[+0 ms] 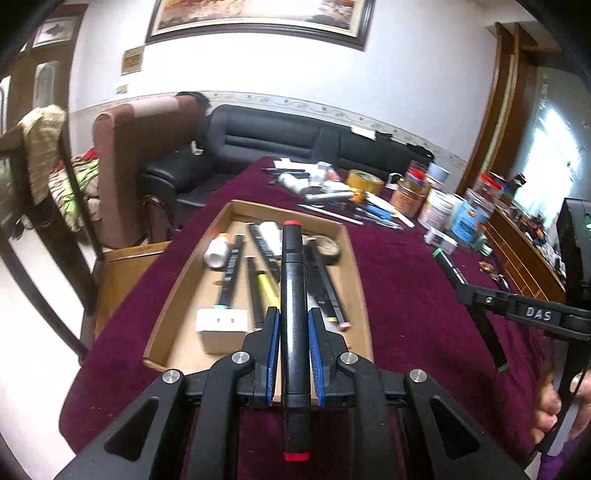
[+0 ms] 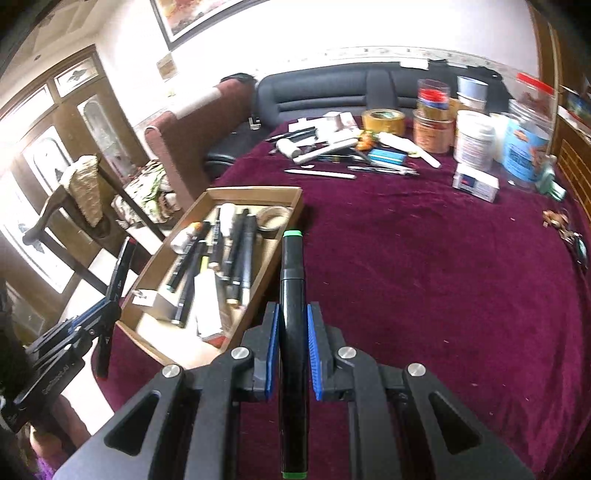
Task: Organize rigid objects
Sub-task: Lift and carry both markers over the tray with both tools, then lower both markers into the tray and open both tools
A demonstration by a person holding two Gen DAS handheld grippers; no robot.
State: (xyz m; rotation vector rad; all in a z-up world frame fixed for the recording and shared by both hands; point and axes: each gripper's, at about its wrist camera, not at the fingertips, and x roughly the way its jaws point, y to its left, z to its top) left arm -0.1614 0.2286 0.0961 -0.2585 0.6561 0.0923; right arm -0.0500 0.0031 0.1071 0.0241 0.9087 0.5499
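- Surface: a table under a dark red velvet cloth (image 2: 424,266) holds an open cardboard tray (image 1: 177,291) near its left edge.
- Tray contents: black markers, a white bottle (image 1: 218,251), a tape roll (image 1: 328,249) and a white block (image 1: 221,319).
- Far end: loose pens, a brown tape roll (image 1: 364,181), jars and tubs (image 2: 472,140), a small box (image 2: 476,182).
- Room: black sofa (image 1: 280,136), brown armchair (image 1: 125,155), framed picture (image 1: 258,18) on a white wall, wooden chair (image 1: 37,206) at left.
- Left gripper (image 1: 294,319): blue pads clamped on a red-capped marker (image 1: 293,314), held above the tray.
- Right gripper (image 2: 293,314): pads clamped on a green-capped marker (image 2: 292,317), above the cloth just right of the tray.
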